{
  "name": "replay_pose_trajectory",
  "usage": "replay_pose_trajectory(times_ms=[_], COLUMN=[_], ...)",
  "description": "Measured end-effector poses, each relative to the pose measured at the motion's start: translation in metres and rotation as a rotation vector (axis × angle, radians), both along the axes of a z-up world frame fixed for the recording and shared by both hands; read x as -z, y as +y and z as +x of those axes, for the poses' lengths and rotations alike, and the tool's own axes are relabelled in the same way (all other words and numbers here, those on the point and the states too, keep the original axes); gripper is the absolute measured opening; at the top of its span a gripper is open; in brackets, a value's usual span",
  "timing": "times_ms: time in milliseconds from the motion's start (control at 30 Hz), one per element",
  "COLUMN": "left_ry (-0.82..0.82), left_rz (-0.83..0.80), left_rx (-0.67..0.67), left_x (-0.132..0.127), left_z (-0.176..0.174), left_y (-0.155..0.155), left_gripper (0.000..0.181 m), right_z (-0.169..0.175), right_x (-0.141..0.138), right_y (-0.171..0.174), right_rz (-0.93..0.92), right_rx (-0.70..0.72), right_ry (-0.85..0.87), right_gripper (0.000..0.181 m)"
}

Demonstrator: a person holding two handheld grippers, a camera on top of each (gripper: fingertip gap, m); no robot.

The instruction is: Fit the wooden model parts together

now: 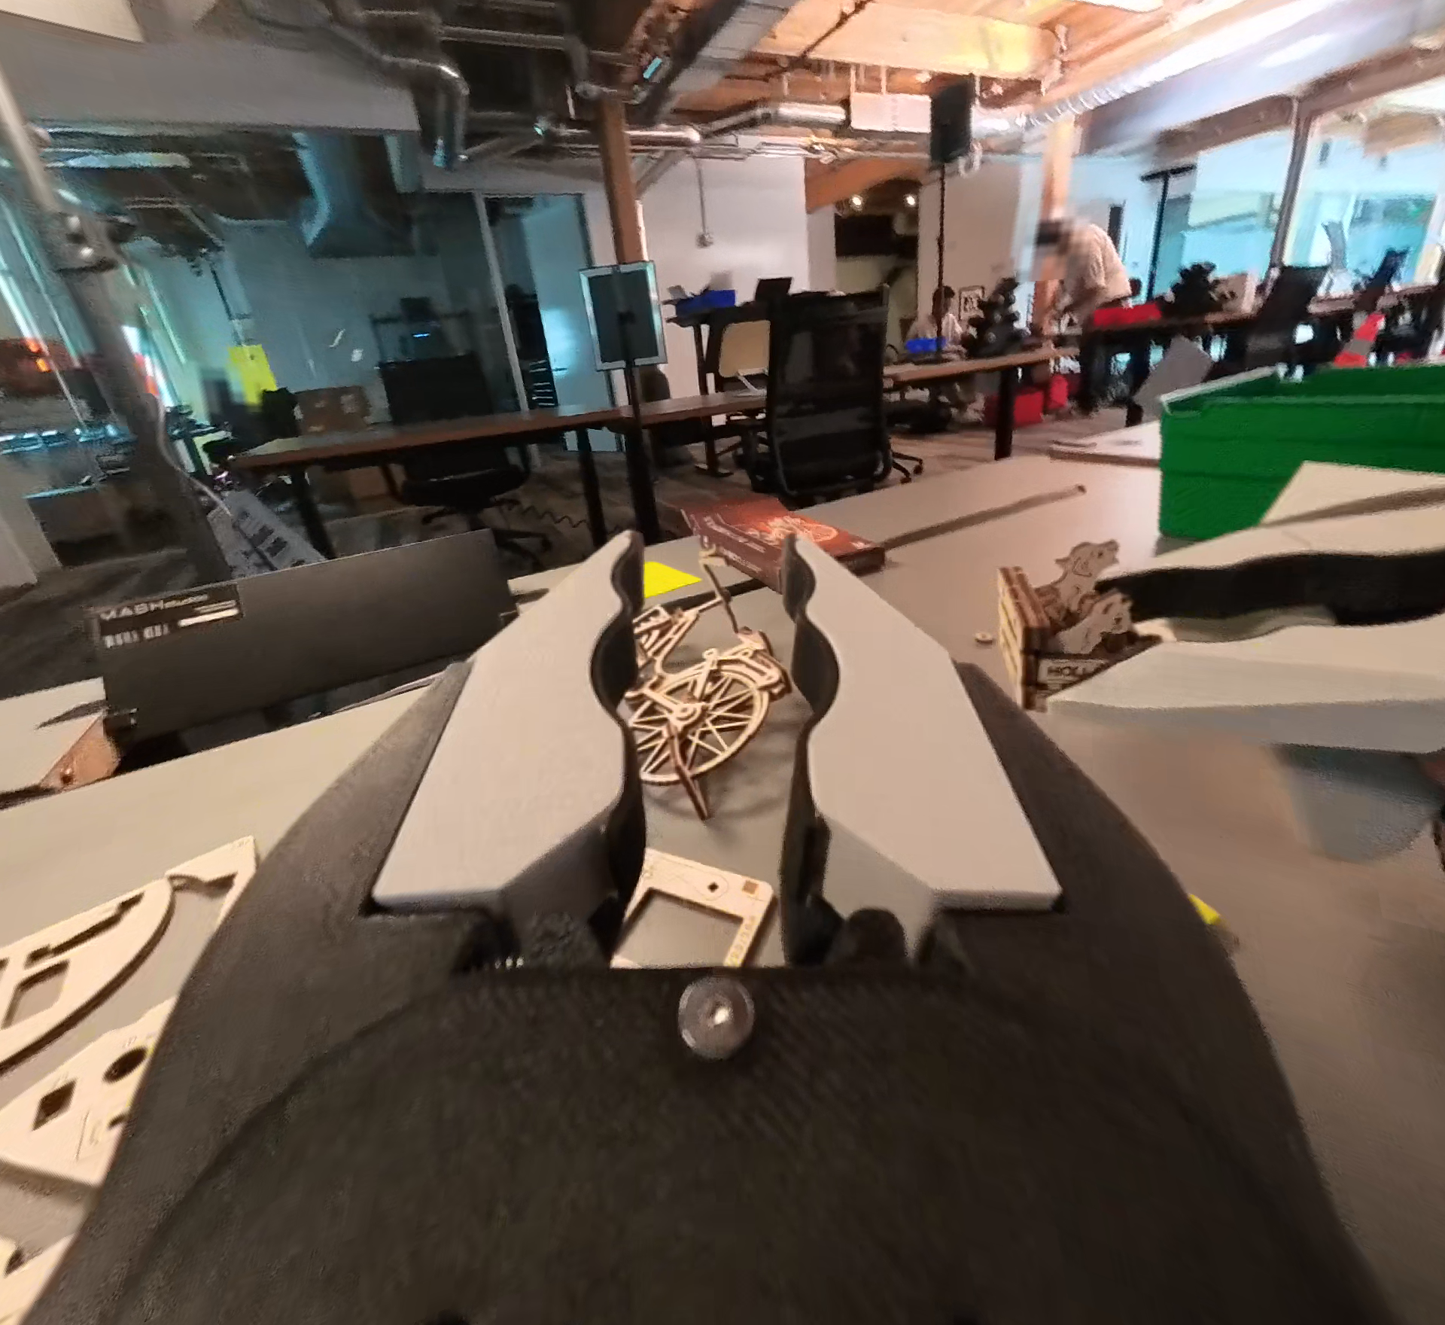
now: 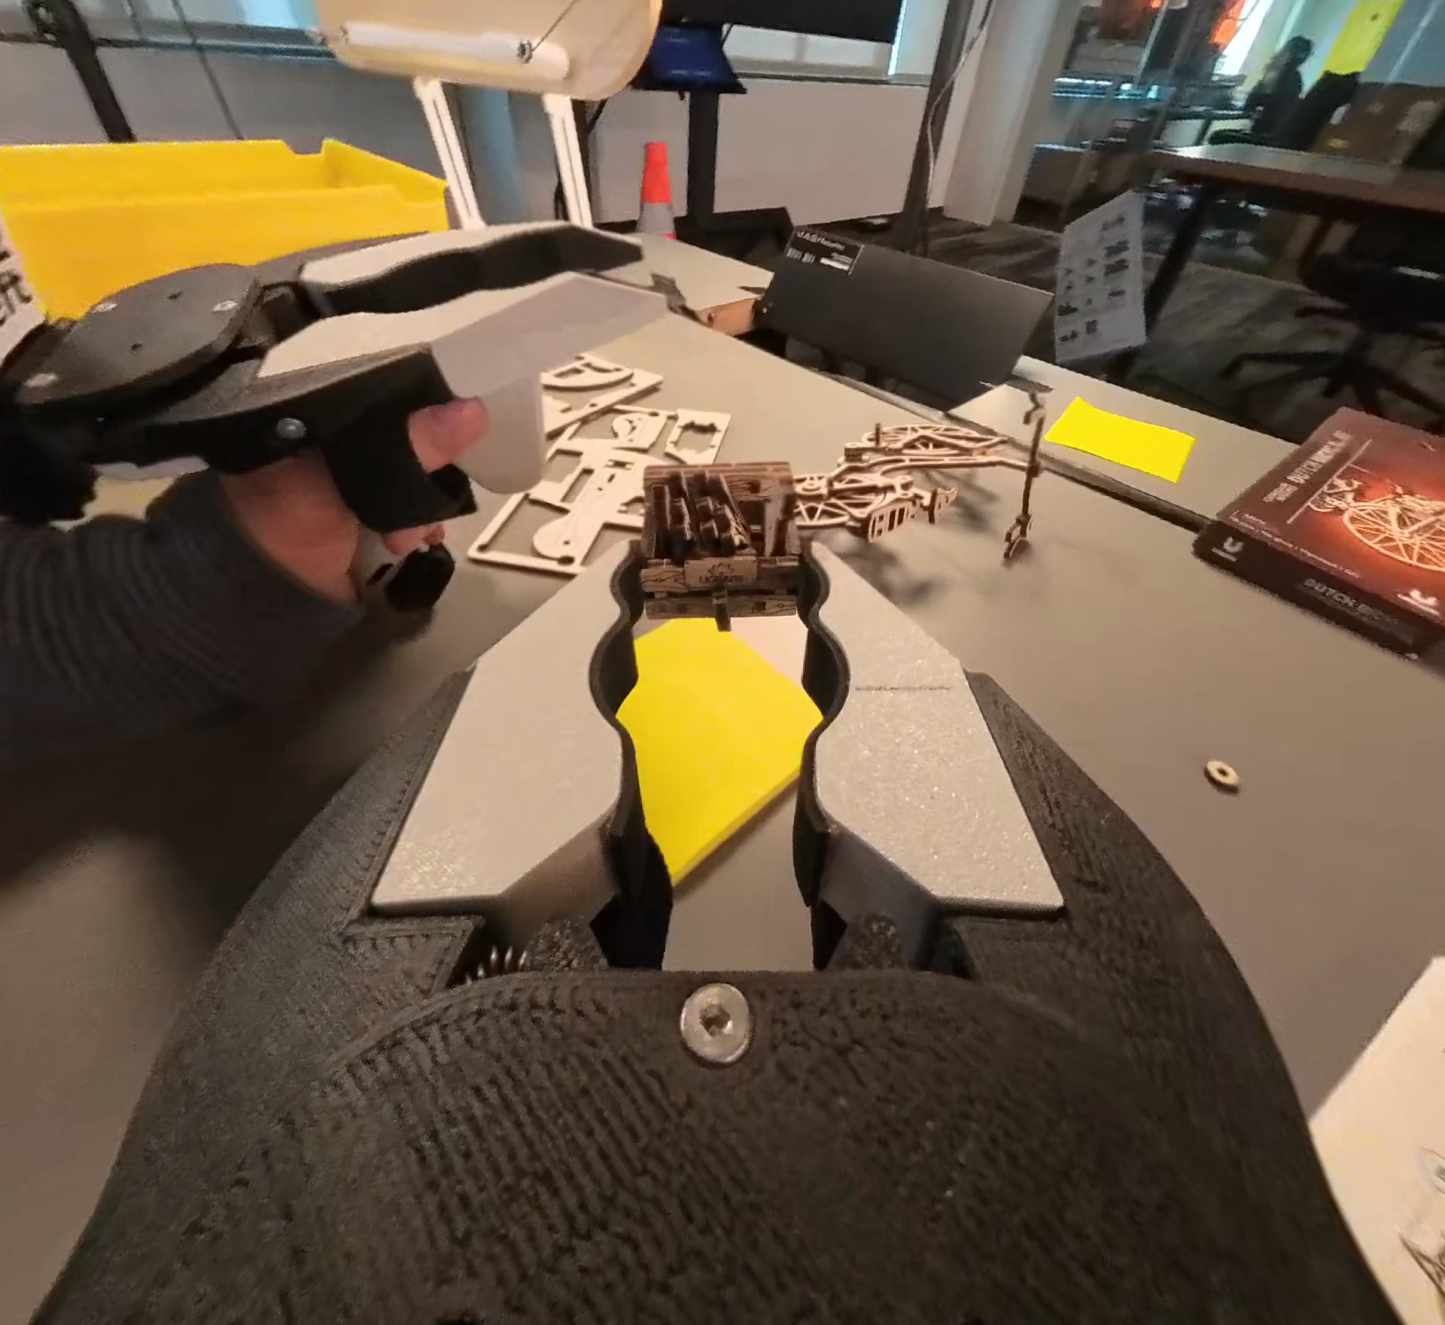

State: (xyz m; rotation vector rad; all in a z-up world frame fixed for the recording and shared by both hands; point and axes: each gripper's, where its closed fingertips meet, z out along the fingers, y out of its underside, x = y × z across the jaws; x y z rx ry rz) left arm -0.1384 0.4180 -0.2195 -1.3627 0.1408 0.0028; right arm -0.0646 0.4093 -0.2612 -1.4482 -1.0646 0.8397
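Note:
My right gripper (image 2: 719,568) is shut on a small wooden crate (image 2: 719,544) with cut-out figures in it and holds it above the grey table (image 2: 1055,701). In the left wrist view the crate (image 1: 1063,623) sits at the tips of the right gripper (image 1: 1118,615), which reaches in from the right. A wooden bicycle model (image 1: 704,693) lies on its side on the table, seen between my left gripper's (image 1: 710,583) open, empty fingers. The bicycle (image 2: 899,474) lies just beyond the crate. The left gripper (image 2: 649,278), held by a hand, hovers at the left.
Punched-out wooden sheets (image 2: 594,474) lie left of the bicycle and near the left gripper (image 1: 94,974). Yellow notes (image 2: 711,740), (image 2: 1118,439), a dark kit box (image 2: 1345,521) and a small washer (image 2: 1221,775) lie on the table. A yellow bin (image 2: 195,208) and a green bin (image 1: 1290,450) stand behind. My hands' fingertips stand some 9 cm from each other. To reach the small washer (image 2: 1221,775) in a straight line is about 15 cm for my right fingers, about 25 cm for my left.

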Motion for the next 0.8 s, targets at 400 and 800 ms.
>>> replay_pose_trajectory(times_ms=[400,800], left_ry=[-0.053,-0.138], left_rz=[0.013,0.008], left_rx=[0.087,0.111], left_x=[-0.003,-0.002], left_z=[0.006,-0.002], left_y=[-0.001,0.000], left_gripper=[0.034,0.034], right_z=[-0.018,-0.024], right_x=[0.003,0.010], right_y=[-0.021,-0.031], right_rz=[0.062,0.126], right_rx=[-0.115,-0.151], right_ry=[-0.042,-0.105], right_gripper=[0.037,0.038])
